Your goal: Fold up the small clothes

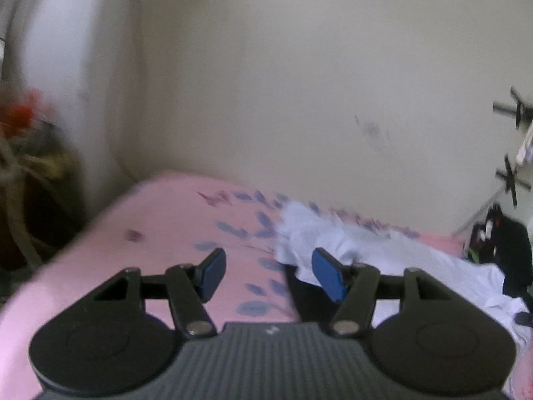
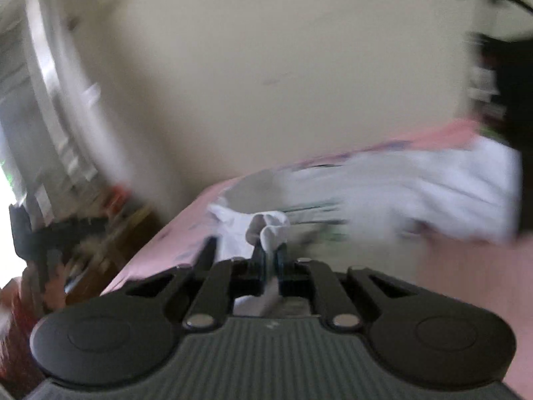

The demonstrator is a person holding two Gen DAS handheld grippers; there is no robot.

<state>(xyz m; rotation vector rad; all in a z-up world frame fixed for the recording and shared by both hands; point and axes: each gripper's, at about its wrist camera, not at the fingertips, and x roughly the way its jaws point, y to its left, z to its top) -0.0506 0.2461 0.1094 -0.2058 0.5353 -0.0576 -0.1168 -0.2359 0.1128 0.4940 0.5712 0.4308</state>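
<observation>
So the right gripper (image 2: 270,260) has pinched a corner of the crumpled white cotton garment (image 2: 399,193) on the pink bed (image 1: 160,220); left gripper (image 1: 268,275) gapes empty. Next it probably needs another corner.

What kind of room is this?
Probably a bedroom: a pink bedsheet with a blue leaf print, white clothes lying crumpled on it, and a plain cream wall behind.

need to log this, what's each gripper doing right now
left gripper: open, nothing between its fingers
right gripper: closed on a bunch of white cloth
</observation>
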